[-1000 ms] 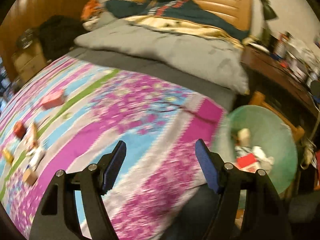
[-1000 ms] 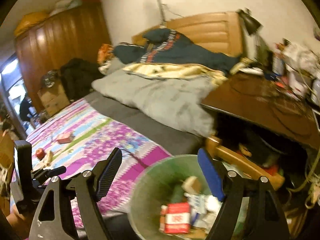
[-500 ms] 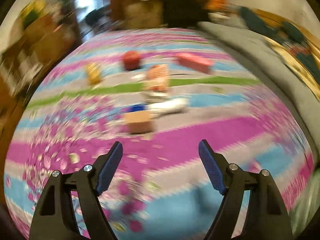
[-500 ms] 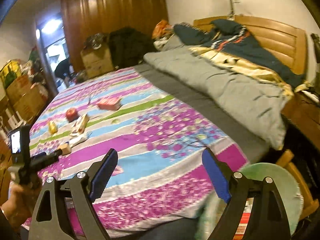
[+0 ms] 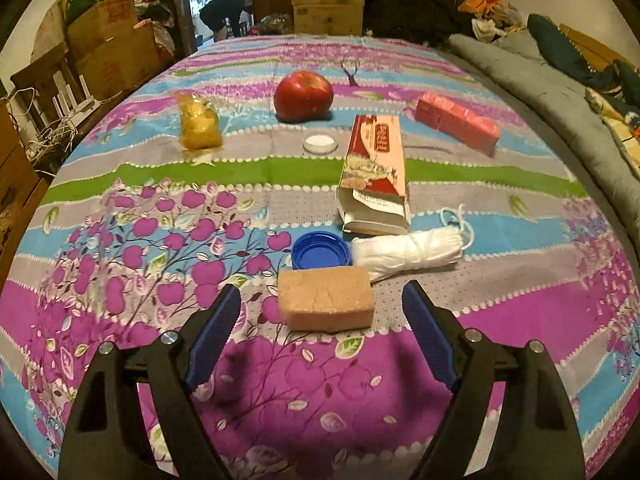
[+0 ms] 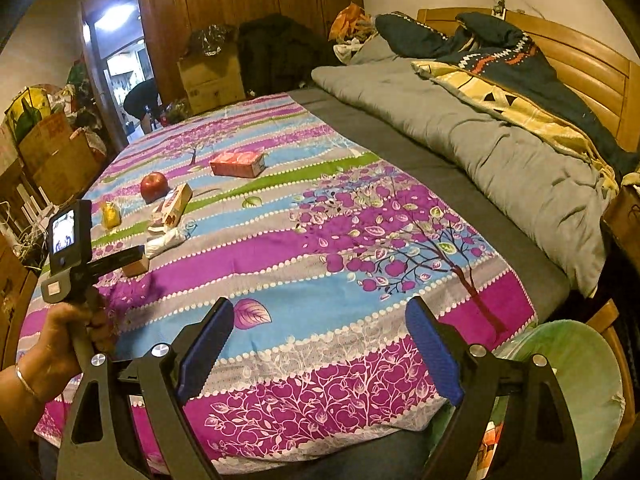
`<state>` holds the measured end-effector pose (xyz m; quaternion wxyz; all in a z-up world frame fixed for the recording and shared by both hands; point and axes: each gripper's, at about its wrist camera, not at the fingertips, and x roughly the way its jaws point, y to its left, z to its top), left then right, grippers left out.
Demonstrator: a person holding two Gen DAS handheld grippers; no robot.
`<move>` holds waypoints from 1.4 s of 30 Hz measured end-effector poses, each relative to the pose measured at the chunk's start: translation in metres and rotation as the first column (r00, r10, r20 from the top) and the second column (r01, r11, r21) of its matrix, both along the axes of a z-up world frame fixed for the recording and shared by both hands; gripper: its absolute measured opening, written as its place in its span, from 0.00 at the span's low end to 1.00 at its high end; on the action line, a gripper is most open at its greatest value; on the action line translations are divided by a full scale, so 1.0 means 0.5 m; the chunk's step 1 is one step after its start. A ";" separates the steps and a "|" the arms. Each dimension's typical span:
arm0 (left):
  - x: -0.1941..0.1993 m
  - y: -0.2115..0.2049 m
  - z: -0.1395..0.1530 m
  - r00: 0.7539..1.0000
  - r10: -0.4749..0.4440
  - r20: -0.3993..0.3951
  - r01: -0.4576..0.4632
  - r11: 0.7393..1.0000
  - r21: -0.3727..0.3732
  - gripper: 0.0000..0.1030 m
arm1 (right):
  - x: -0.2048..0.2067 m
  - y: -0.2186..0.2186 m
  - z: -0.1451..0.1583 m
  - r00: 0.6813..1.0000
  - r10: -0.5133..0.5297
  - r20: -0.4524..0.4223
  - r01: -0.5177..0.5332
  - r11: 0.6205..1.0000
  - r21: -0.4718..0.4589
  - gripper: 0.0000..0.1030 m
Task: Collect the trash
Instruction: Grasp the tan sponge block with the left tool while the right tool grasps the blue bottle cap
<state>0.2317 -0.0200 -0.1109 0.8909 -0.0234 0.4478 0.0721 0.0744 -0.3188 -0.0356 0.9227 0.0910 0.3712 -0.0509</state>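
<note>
left gripper [image 5: 322, 312] hangs over the bedsheet [image 5: 500, 320] w/ a tan block [image 5: 326, 304] lying just ahead, roughly btwn the jaw tips but not gripped; jaws wide and opening further, pads clear of it, nothing held. right gripper [image 6: 320, 344] wide open too, empty, only sheet under it, well apart from the trash.

bin [image 6: 580, 380] sits off the bed's near corner, at right edge of right view; a bit of red/orange stuff shows inside near the rim, so prob some trash already in, can't tell how much.

still left on the sheet, all clustered on the left-gripper side: block, blue cap [image 5: 320, 250] touching its far edge, rolled white plastic bag [image 5: 408, 252] beside the cap, open carton [image 5: 376, 172] behind that, small white lid [image 5: 320, 144], yellow wrapper [image 5: 198, 126], pink pack [image 5: 456, 122]. apple [image 5: 304, 96] farther back, looks whole, maybe not trash.

judgement: mid-task at best, most items remain. step in hand looks like a reach for the block, it being nearest. then carry across to bin, repeat per item.
</note>
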 end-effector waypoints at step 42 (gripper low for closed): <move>-0.284 0.324 0.099 0.981 0.190 0.041 -0.183 0.975 -0.129 0.43 | 0.545 0.639 -0.241 0.885 0.425 -0.192 -0.422 0.905 0.056 0.40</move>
